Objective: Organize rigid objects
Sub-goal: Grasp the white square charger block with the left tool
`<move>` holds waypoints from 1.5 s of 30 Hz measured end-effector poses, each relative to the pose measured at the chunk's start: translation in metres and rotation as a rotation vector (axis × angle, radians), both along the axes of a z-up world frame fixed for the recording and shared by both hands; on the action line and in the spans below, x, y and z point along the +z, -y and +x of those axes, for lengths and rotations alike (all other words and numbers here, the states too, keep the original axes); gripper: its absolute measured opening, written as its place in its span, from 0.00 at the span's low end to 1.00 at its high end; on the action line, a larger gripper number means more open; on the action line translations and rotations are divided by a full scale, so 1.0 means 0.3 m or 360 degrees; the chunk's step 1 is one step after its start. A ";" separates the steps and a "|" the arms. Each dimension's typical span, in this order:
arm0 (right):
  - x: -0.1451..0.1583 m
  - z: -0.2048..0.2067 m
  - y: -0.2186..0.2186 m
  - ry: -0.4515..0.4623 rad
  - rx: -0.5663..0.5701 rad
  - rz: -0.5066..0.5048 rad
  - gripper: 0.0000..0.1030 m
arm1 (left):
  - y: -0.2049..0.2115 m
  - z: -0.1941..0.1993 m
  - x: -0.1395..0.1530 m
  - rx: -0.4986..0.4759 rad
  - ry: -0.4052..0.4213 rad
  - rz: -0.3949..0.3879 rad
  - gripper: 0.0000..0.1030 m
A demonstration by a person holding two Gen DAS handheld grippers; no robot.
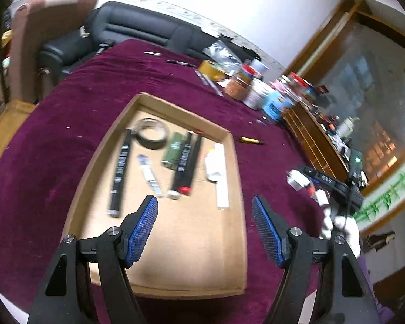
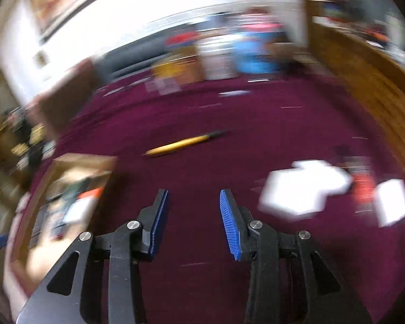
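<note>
A shallow cardboard tray lies on the maroon tablecloth. In it lie black pens, a tape roll, a green lighter and a white stick. My left gripper is open and empty above the tray's near half. A yellow pen lies on the cloth right of the tray; it shows in the blurred right wrist view. My right gripper is open and empty, above the cloth short of that pen, with the tray to its left.
Jars, tape rolls and bottles crowd the table's far right edge. A black sofa stands behind the table. A wooden shelf is at the right. White blurred objects lie on the cloth right of my right gripper.
</note>
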State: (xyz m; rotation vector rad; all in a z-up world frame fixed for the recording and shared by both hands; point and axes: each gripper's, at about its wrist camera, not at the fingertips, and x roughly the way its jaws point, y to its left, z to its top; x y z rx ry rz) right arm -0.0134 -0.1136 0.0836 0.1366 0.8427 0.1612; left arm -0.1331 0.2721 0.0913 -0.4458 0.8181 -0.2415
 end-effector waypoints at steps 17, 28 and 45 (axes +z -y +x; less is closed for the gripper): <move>-0.127 0.223 0.140 -0.0181 0.0031 -0.0043 0.35 | 0.337 0.049 0.011 -0.0232 -0.0091 0.0081 0.65; -0.180 0.032 0.126 -0.0427 0.0439 0.0414 0.38 | 0.502 0.102 -0.044 -0.0399 -0.0182 0.0141 0.64; -0.071 -0.060 0.611 0.0248 -0.0391 0.0896 0.47 | 1.016 0.325 -0.218 -0.0655 -0.0199 0.0505 0.66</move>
